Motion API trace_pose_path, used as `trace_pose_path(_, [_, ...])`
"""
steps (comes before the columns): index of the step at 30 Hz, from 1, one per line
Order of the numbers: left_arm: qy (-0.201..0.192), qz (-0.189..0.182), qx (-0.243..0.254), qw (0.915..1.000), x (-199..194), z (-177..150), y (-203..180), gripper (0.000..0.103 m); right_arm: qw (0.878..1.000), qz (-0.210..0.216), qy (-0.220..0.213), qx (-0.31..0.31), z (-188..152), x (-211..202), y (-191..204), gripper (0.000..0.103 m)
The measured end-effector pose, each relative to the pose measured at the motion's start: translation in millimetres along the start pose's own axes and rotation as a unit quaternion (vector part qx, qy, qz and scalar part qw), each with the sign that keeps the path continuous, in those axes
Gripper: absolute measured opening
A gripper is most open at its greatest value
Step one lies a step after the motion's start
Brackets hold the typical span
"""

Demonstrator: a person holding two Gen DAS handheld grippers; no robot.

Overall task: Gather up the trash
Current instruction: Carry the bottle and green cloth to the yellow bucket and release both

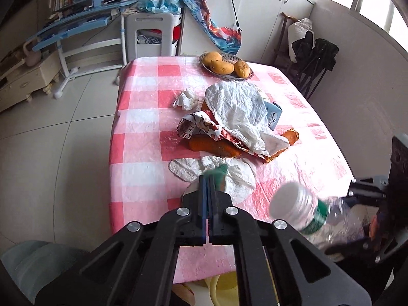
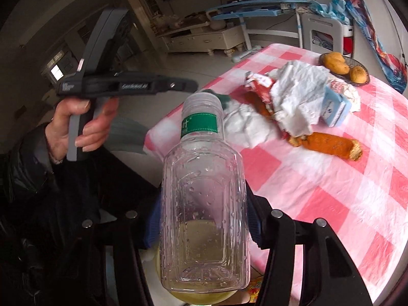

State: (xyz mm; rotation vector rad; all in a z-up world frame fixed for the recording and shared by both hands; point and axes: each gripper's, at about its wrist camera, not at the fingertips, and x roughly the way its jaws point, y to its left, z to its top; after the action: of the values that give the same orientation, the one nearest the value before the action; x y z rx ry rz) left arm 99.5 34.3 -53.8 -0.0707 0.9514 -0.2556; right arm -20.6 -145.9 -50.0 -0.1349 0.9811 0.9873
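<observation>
My left gripper (image 1: 207, 178) is shut over the near edge of the pink checked table (image 1: 142, 137), and a small green cap (image 1: 219, 172) sits pinched at its tips above a flattened white tissue (image 1: 188, 169). The right gripper (image 2: 204, 227) is shut on a clear plastic bottle (image 2: 204, 191) with a green neck label and an uncapped mouth; a little yellowish liquid lies in it. That bottle (image 1: 306, 214) shows blurred at the right of the left wrist view. Mid-table lies a trash pile: crumpled white paper (image 1: 237, 107), a red printed wrapper (image 1: 199, 127), orange cob-like pieces (image 1: 211, 148), a tissue ball (image 1: 187, 99) and a small blue carton (image 1: 274, 117).
A bowl of mangoes (image 1: 224, 65) stands at the table's far edge. A yellow container (image 1: 224, 288) sits below the near edge. A folded black chair (image 1: 316, 61) leans by the right wall. A white stool (image 1: 153, 35) and blue desk stand beyond. A person's hand (image 2: 84, 127) holds the left gripper.
</observation>
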Motion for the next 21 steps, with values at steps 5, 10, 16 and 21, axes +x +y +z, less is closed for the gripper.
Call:
trace_pose_path(5, [0.041,0.019,0.007,0.999,19.4,-5.2,0.2,0.002,0.997,-0.009,0.071,-0.042,-25.3,32.0,36.0,0.055])
trace_pose_path(10, [0.064,0.027,0.031,0.9971,28.8,-16.6,-6.7,0.004,0.989,-0.019,0.128,-0.069,-39.2,57.1,50.2,0.055])
trace_pose_path(16, [0.059,0.031,0.045,0.9967,26.4,-22.9,-17.5,0.055,0.975,-0.029,0.192,-0.108,-57.9,86.4,65.9,0.055])
trace_pose_path(21, [0.081,0.073,0.101,0.989,50.6,-28.8,-40.2,0.063,0.972,-0.019,0.209,-0.103,-59.2,97.2,64.9,0.057])
